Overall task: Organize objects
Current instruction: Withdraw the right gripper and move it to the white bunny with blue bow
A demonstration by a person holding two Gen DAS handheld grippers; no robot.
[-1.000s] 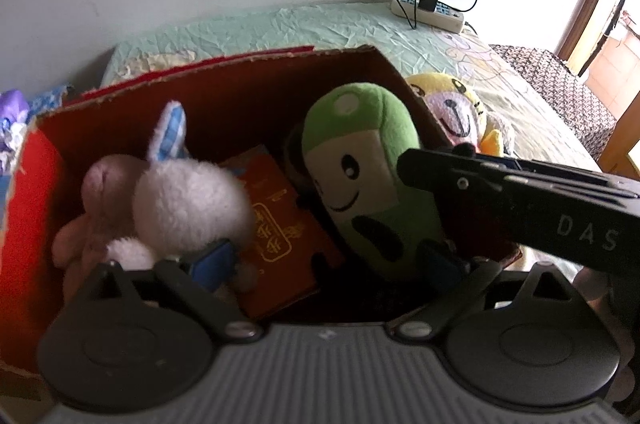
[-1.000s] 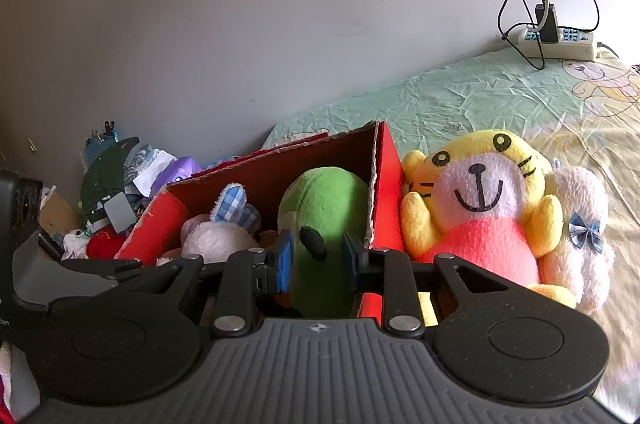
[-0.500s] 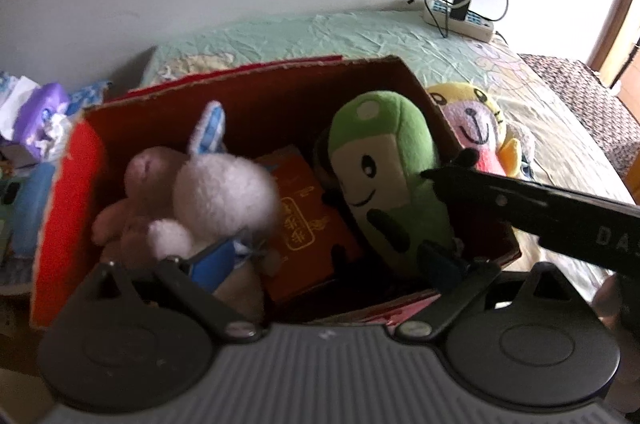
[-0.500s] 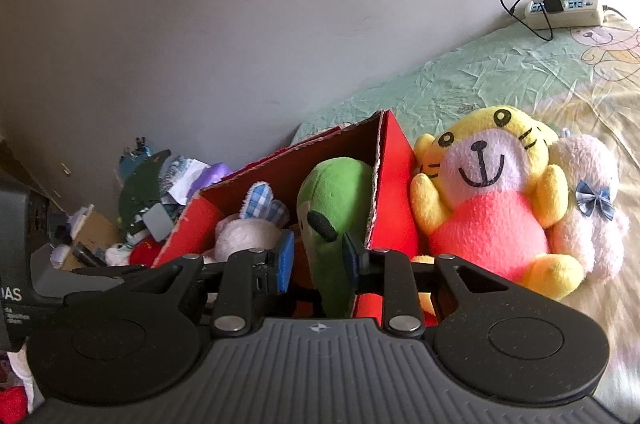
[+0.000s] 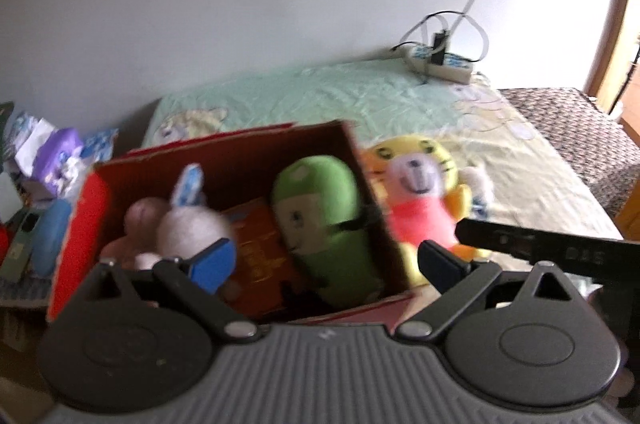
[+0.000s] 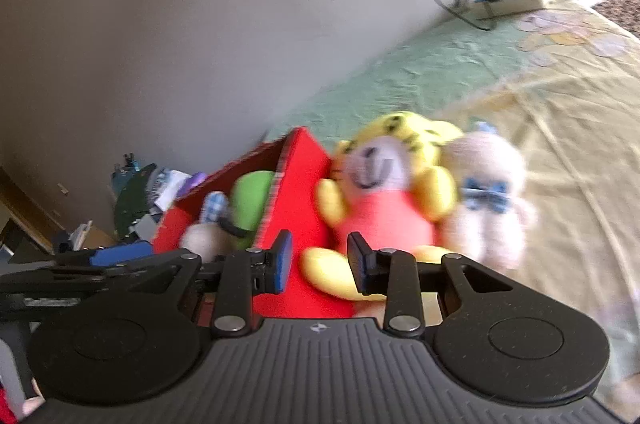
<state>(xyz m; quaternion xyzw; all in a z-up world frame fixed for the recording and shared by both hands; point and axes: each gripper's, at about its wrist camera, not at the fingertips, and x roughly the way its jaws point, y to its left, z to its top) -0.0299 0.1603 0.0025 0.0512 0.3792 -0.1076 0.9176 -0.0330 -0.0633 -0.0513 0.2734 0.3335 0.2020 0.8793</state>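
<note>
Since the earlier frames both grippers have drawn back from the open red cardboard box (image 5: 92, 208). The right gripper (image 6: 320, 266), then closed around the green plush with the cartoon face (image 5: 324, 224), now stands parted and empty before the box's red outer wall. The left gripper (image 5: 326, 262) is spread wide, holding nothing, in front of the box.

Left wrist view, left to right: a heap of mixed clutter (image 5: 52, 160) at 9 o'clock beside the box. Inside the box, a white plush rabbit with a blue checked ear (image 5: 192, 224) at 8 o'clock, a red printed booklet (image 5: 260, 244), then the green plush leaning upright against the right-hand wall. Just outside that wall, at 3 o'clock, sits the yellow plush tiger in a red shirt (image 5: 420, 192) on the pale green bedsheet (image 5: 360, 92). A white power strip with black cables (image 5: 440, 64) lies at 1 o'clock.

Right wrist view: a white plush with a blue bow (image 6: 488, 192) touches the tiger's far side.
</note>
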